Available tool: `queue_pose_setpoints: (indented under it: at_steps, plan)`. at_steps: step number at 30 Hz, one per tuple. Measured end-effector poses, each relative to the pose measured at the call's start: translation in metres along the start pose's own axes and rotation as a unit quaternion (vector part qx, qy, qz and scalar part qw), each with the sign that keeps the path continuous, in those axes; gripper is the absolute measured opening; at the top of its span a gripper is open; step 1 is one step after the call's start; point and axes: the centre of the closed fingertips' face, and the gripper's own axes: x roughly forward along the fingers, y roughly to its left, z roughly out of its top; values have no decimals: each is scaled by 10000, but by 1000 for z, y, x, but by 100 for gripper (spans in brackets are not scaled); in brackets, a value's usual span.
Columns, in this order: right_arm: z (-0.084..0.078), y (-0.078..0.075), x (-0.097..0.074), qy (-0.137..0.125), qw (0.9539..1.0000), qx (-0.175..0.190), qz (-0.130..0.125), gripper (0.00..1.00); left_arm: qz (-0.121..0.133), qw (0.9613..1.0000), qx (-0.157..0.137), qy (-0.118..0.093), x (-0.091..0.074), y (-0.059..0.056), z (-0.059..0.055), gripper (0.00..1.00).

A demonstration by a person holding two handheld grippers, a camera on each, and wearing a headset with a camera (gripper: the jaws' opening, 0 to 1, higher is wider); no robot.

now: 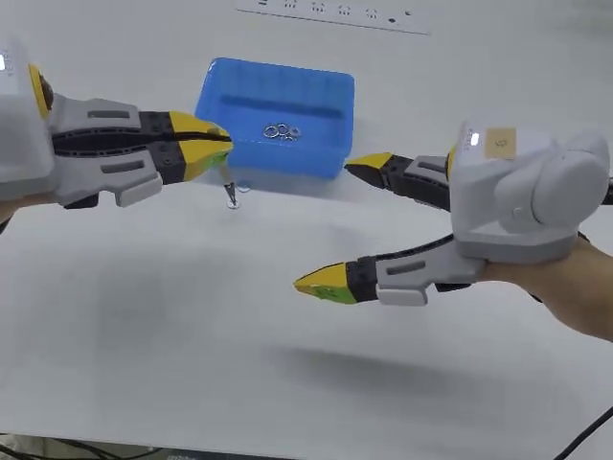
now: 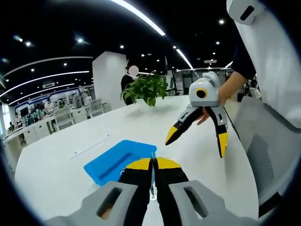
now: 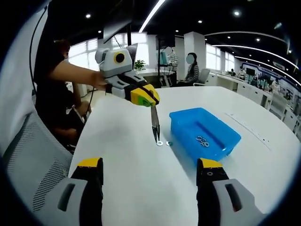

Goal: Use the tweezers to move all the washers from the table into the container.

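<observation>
Two washers (image 3: pixel 160 142) lie on the desk (image 1: pixel 144 335), three in the container (image 1: pixel 330 86). Left gripper (image 1: pixel 215 149) jaws clamp one tweezers (image 3: pixel 154 123); right gripper (image 1: pixel 326 225) jaws apart.

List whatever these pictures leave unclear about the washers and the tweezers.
- Head view: the loose washers by the tips of the tweezers are too small to count, or to tell whether one is pinched.
- Left gripper view: the shut jaws of the left gripper hide most of the tweezers and the loose washers.
- Right gripper view: the clustered washers in the container overlap and are too small to count.
</observation>
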Motion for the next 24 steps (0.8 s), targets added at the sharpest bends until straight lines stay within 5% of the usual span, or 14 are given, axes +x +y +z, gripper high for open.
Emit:
queue_pose_setpoints:
  at_steps: [18,24]
  plan:
    - [0,3,3,-50,9998,154,62,81,-54,9999,17,84,3,-1,-9,5]
    - [0,7,6,-59,9997,181,128,81,-300,9994,-35,174,6,-11,-9,5]
